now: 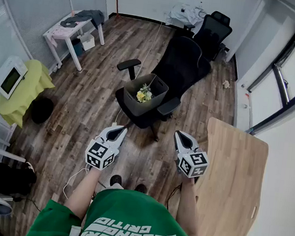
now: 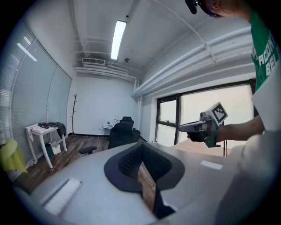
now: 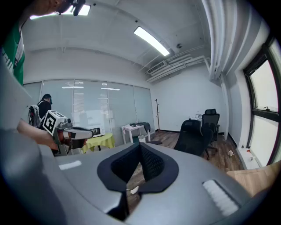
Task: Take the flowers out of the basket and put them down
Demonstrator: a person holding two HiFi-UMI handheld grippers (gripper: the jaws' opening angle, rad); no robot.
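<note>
Head view: we hold the left gripper [image 1: 118, 131] and the right gripper [image 1: 180, 136] side by side in the lower middle of the frame, both aimed up-frame. The grey basket [image 1: 160, 85] sits on the seat of a black chair [image 1: 184, 61] at frame centre, well apart from both grippers. The flowers [image 1: 144, 94], yellow and white, lie inside it. A table [image 1: 234, 172] fills the lower right.

Left gripper view: jaws fully closed, pads together, nothing between them.

Right gripper view: jaws likewise pressed together and empty; we see only floor behind them.
</note>
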